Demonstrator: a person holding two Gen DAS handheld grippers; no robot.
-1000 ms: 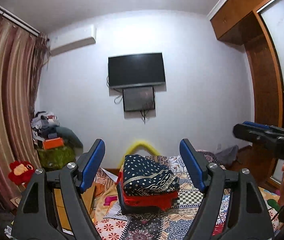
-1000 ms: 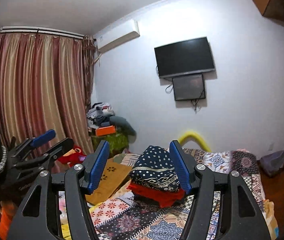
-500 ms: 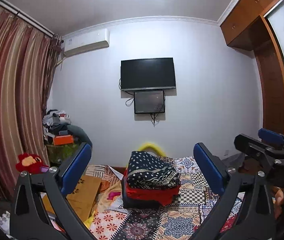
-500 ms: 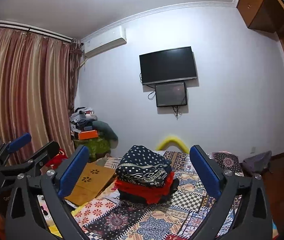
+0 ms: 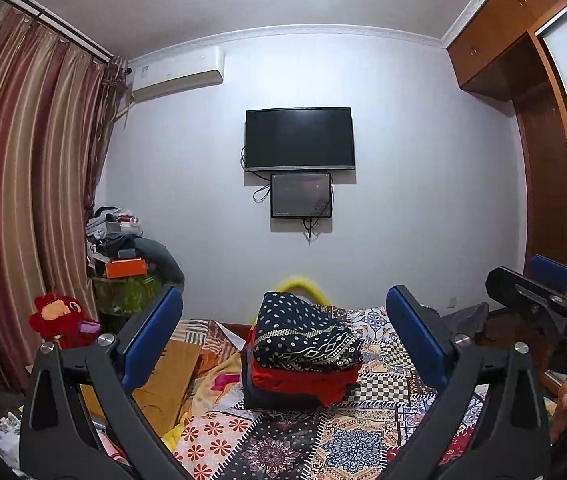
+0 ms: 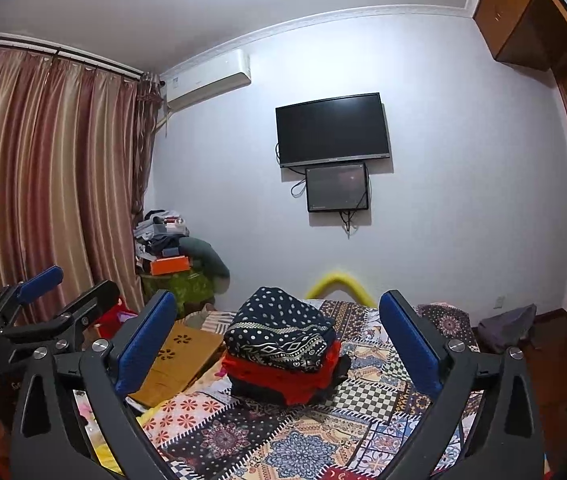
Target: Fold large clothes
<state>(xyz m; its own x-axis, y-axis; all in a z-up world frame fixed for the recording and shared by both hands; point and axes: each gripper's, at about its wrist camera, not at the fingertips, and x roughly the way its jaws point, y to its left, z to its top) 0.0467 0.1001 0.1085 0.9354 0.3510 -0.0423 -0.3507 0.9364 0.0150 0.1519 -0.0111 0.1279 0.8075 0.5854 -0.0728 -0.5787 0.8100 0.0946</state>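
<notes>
A stack of folded clothes (image 5: 303, 344) sits on the patchwork bed cover (image 5: 323, 440), with a navy dotted piece on top, a red one under it and a dark one at the bottom. My left gripper (image 5: 281, 312) is open wide, level and short of the stack, nothing between its blue pads (image 5: 151, 336). My right gripper (image 6: 277, 314) is also open and empty, facing the same stack (image 6: 279, 336) from slightly to the right. Each gripper shows at the edge of the other's view: the right gripper (image 5: 543, 296) and the left gripper (image 6: 55, 304).
A brown perforated board (image 6: 179, 356) lies left of the stack. A red plush toy (image 5: 59, 320) and a clutter pile (image 5: 123, 256) stand by the striped curtain (image 5: 23, 180). A TV (image 5: 299, 138) hangs on the far wall. A wooden wardrobe (image 5: 543, 184) stands at the right.
Both grippers' jaws have spread from partly open to wide open, mostly in the first half second. Both hands sank a little, so the views shifted. The folded stack has stayed put.
</notes>
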